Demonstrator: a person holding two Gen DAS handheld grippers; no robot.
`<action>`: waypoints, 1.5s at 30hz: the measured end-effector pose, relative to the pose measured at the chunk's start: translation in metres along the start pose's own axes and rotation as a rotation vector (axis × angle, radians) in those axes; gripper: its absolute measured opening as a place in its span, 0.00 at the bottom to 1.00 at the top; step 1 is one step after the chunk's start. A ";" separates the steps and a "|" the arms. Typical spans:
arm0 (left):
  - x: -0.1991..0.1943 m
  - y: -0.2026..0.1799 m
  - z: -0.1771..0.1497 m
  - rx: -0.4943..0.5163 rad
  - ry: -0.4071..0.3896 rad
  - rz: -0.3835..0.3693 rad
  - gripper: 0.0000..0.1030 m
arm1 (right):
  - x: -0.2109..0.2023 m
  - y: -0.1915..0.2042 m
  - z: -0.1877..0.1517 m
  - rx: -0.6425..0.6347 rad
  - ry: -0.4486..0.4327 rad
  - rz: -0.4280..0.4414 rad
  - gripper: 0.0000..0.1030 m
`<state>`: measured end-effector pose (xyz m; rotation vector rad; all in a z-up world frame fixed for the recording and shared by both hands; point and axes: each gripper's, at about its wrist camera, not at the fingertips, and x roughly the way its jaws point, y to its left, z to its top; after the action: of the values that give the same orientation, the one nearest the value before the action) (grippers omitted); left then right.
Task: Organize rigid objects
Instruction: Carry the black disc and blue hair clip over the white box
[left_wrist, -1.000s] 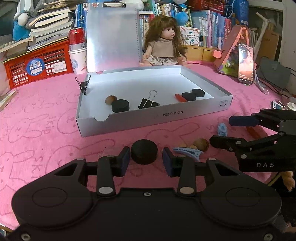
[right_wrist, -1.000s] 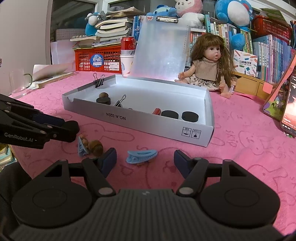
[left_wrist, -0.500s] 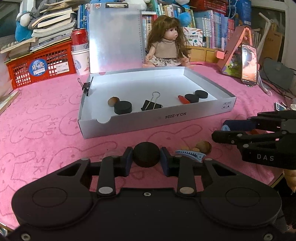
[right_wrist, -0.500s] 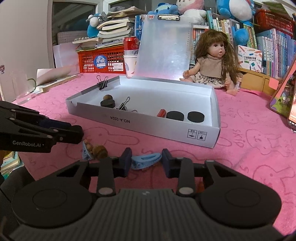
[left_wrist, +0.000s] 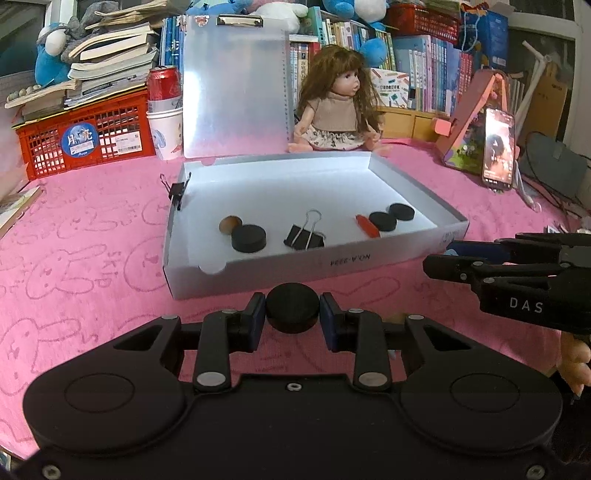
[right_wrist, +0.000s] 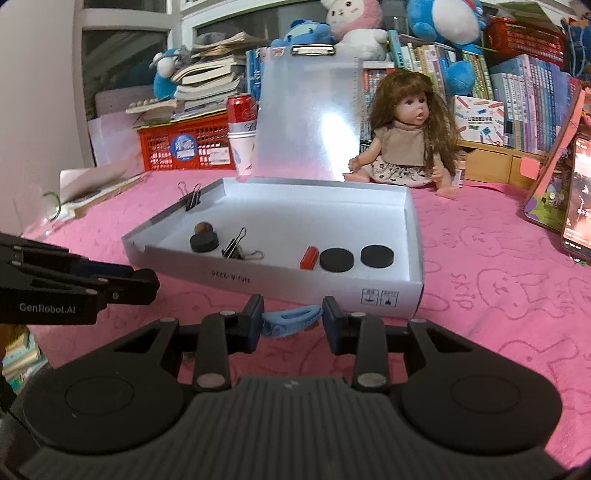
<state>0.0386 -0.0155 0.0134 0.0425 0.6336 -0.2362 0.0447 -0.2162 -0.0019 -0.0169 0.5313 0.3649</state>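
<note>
Gripping a black disc (left_wrist: 292, 308), the left gripper (left_wrist: 292, 318) hangs just near of the white box (left_wrist: 369, 258); the right gripper (right_wrist: 292, 320), jaws freshly narrowed, clamps a blue hair clip (right_wrist: 290, 320) above the pink cloth (right_wrist: 498, 295), box just beyond.

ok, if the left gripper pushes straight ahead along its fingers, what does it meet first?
Probably the near wall of the white box. The left gripper is shut on the black disc, and that wall stands directly ahead across bare pink cloth. Depth is uncertain.
</note>
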 end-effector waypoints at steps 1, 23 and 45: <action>0.000 0.000 0.002 -0.003 -0.002 0.000 0.29 | 0.000 -0.001 0.002 0.009 0.000 -0.005 0.38; 0.027 0.017 0.066 -0.095 0.010 -0.025 0.29 | 0.030 -0.046 0.054 0.301 0.038 -0.080 0.38; 0.129 0.051 0.127 -0.221 0.148 0.056 0.29 | 0.109 -0.078 0.091 0.460 0.193 -0.142 0.38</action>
<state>0.2249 -0.0070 0.0378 -0.1356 0.8017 -0.1086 0.2033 -0.2423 0.0160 0.3556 0.7910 0.0957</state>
